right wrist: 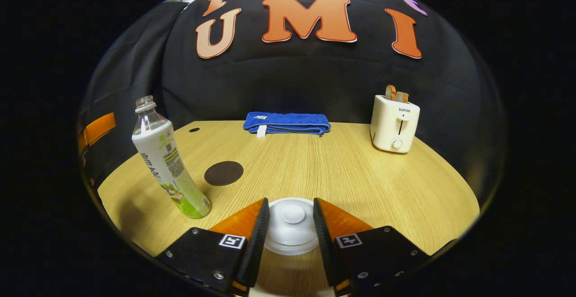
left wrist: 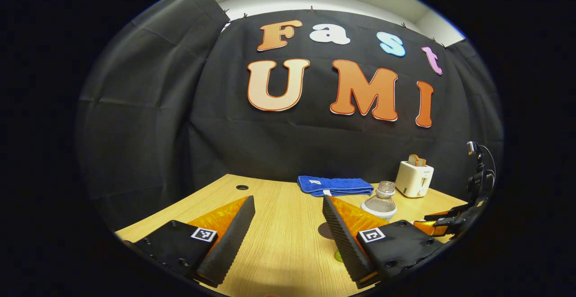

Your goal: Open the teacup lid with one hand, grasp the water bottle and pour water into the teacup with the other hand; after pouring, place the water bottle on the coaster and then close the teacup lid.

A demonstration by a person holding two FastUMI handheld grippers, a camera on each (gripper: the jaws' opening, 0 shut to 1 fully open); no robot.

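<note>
White teacup lid (right wrist: 291,225) sits on the surface between the spread right tongs (right wrist: 291,218), so lid-opening is in hand, needing a pinch on its knob; left tongs (left wrist: 288,225) hover spread beside the bottle (right wrist: 167,162).

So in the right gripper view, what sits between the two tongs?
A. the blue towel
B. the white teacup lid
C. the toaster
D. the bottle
B: the white lid with its round knob lies between the open right tongs, while the bottle stands off to the side, and the towel and toaster sit farther back.
</note>
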